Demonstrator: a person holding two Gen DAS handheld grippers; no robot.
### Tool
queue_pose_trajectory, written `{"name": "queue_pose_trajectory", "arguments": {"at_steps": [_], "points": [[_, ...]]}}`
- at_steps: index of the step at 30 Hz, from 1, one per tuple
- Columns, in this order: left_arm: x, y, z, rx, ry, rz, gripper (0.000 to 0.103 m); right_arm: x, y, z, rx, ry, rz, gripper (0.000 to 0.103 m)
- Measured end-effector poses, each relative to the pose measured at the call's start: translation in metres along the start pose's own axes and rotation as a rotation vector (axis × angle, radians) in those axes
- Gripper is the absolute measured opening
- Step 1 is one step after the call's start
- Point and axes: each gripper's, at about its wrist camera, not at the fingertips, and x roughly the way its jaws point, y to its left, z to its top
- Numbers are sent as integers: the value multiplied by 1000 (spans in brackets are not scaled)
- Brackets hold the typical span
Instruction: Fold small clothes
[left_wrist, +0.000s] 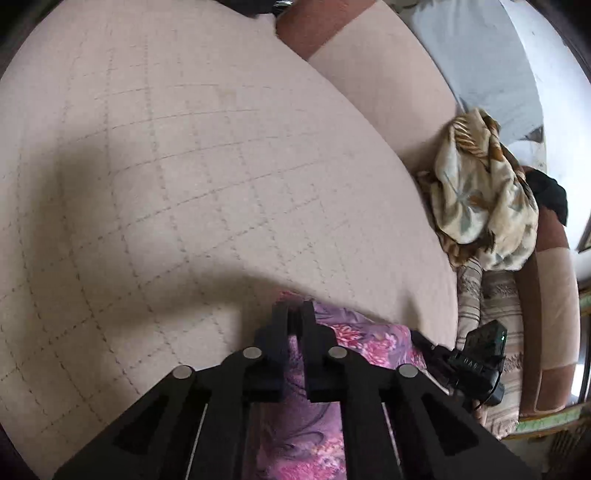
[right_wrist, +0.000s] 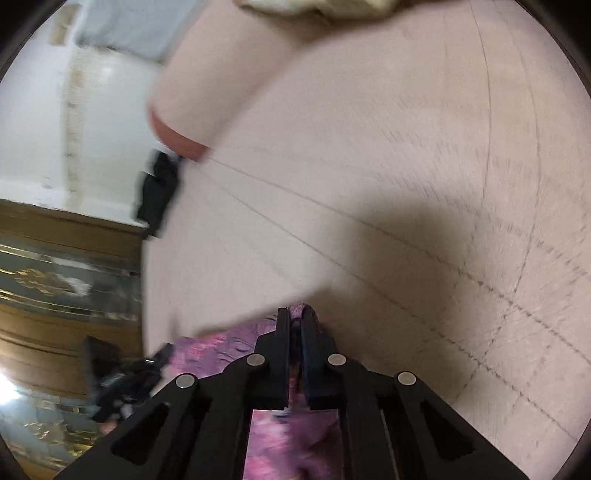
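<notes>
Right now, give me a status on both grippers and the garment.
Left gripper shut on purple floral garment. Right gripper shut on its other edge. Garment low on pink quilted cover. Nothing blocking; patterned blanket off aside.

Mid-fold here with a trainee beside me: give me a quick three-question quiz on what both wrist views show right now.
1. True or false: the left gripper is shut on the purple floral garment.
2. What is the right gripper pinching? A) a black cloth B) the purple floral garment C) nothing
3. Fill in: the garment lies on a beige ____ surface with a stitched grid.

Key:
1. True; the jaws are closed on its edge.
2. B
3. quilted; a leaf-print blanket is bunched at its far side.
</notes>
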Motion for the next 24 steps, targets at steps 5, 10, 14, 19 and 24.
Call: {"name": "queue_pose_trajectory", "arguments": {"at_steps": [5, 10, 14, 19, 24], "points": [[-30, -27, -10, 79, -55, 45, 33, -33, 12, -2, -14, -87, 30, 50], [-74, -42, -54, 185, -80, 77, 69, -80, 33, -51, -103, -140, 73, 76], [-91, -18, -119, 191, -58, 122, 76, -79, 11, -127, -96, -94, 63, 76], [-76, 12, -169, 97, 55, 113, 76, -61, -6, -187, -100, -26, -63, 63], [-61, 12, -180, 136, 88, 176, 52, -56, -2, -193, -135, -1, -115, 32]]}}
